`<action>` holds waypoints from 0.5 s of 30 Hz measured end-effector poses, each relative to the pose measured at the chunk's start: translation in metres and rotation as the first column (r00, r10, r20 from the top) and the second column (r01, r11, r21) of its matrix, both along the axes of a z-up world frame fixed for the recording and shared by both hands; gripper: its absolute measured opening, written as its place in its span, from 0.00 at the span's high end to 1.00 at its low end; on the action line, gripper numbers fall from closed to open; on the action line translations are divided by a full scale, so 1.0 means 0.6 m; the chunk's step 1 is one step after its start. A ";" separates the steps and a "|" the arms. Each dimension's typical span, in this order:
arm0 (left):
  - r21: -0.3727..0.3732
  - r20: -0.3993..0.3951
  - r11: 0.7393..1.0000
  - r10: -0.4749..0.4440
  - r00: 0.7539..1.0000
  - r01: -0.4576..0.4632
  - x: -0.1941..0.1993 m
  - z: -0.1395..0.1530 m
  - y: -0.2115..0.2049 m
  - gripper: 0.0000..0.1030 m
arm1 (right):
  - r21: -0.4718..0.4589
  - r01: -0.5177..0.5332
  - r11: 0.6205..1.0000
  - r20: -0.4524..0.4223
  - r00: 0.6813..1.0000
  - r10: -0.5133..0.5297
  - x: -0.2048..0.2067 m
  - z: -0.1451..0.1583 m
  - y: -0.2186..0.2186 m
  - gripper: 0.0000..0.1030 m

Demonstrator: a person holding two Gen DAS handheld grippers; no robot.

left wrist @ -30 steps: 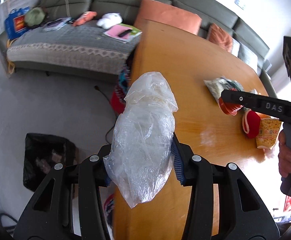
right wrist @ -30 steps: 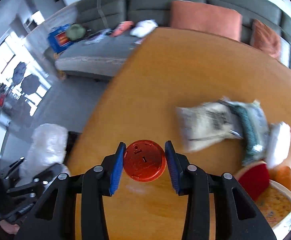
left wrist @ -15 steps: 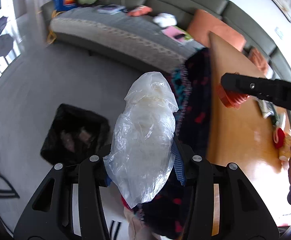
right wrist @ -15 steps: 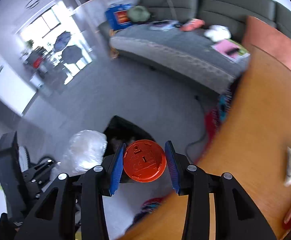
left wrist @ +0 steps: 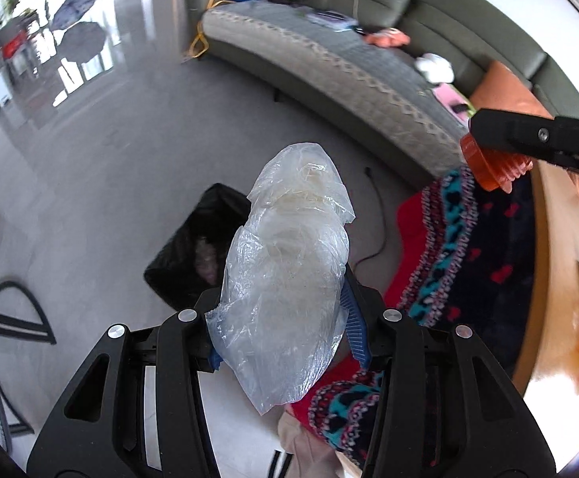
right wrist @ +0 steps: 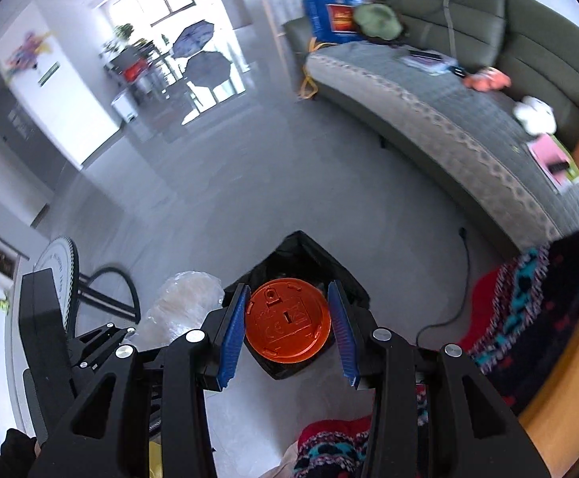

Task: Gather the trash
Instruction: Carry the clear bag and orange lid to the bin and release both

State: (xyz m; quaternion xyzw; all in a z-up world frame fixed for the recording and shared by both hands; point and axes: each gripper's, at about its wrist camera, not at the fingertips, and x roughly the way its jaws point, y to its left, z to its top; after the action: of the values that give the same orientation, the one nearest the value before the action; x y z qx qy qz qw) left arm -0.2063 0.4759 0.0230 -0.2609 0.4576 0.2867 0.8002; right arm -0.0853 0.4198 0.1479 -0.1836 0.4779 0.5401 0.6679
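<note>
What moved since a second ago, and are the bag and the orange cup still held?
Both swung away from the wooden table toward the black bin on the floor. The left hand-held gripper still clamps the clear plastic bag; the right hand-held gripper still clamps the orange cup. Nothing was dropped.

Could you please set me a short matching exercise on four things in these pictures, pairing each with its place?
Things:
1. clear plastic bag
2. orange cap
3. black bin
4. blue shopping bag

Places:
A. on the grey floor
B. on the sofa
C. in the left gripper
D. in the right gripper

Pairs: 1-C, 2-D, 3-A, 4-B
</note>
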 end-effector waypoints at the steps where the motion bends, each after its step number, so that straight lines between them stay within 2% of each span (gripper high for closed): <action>1: 0.004 -0.012 1.000 0.011 1.000 -0.011 -0.002 -0.003 0.012 0.55 | 0.000 -0.012 1.000 0.000 1.000 0.012 -0.006 -0.001 0.010 0.59; 4: 0.015 -0.034 0.999 0.035 0.999 -0.035 -0.010 -0.011 0.034 0.54 | 0.005 -0.047 0.999 -0.005 0.999 0.047 -0.016 -0.002 0.051 0.59; 5: 0.015 -0.047 0.999 0.051 0.998 -0.051 -0.011 -0.015 0.045 0.47 | 0.007 -0.057 0.998 -0.009 0.998 0.057 -0.019 -0.004 0.062 0.58; 6: 0.012 -0.061 0.998 0.070 0.996 -0.069 -0.014 -0.019 0.056 0.28 | 0.006 -0.066 0.998 -0.013 0.998 0.066 -0.023 -0.006 0.075 0.53; 7: 0.008 -0.079 0.996 0.090 0.993 -0.090 -0.017 -0.023 0.067 0.15 | 0.001 -0.071 0.997 -0.005 0.997 0.071 -0.026 -0.008 0.091 0.40; 8: 0.010 -0.094 0.993 0.118 0.989 -0.117 -0.022 -0.027 0.080 0.06 | 0.005 -0.071 0.997 0.014 0.997 0.070 -0.029 -0.008 0.102 0.37; 11: 0.003 -0.097 0.987 0.159 0.982 -0.160 -0.032 -0.031 0.103 0.06 | 0.017 -0.084 0.996 0.049 0.995 0.083 -0.037 -0.010 0.120 0.37; 15: 0.005 -0.109 0.984 0.179 0.978 -0.179 -0.038 -0.035 0.109 0.06 | 0.010 -0.080 0.997 0.013 0.997 0.080 -0.032 -0.022 0.130 0.37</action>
State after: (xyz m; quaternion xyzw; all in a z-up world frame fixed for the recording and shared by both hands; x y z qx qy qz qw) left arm -0.2290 0.5413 0.0023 -0.2870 0.4761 0.3702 0.7442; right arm -0.1048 0.4975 0.1345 -0.2024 0.4632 0.5676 0.6498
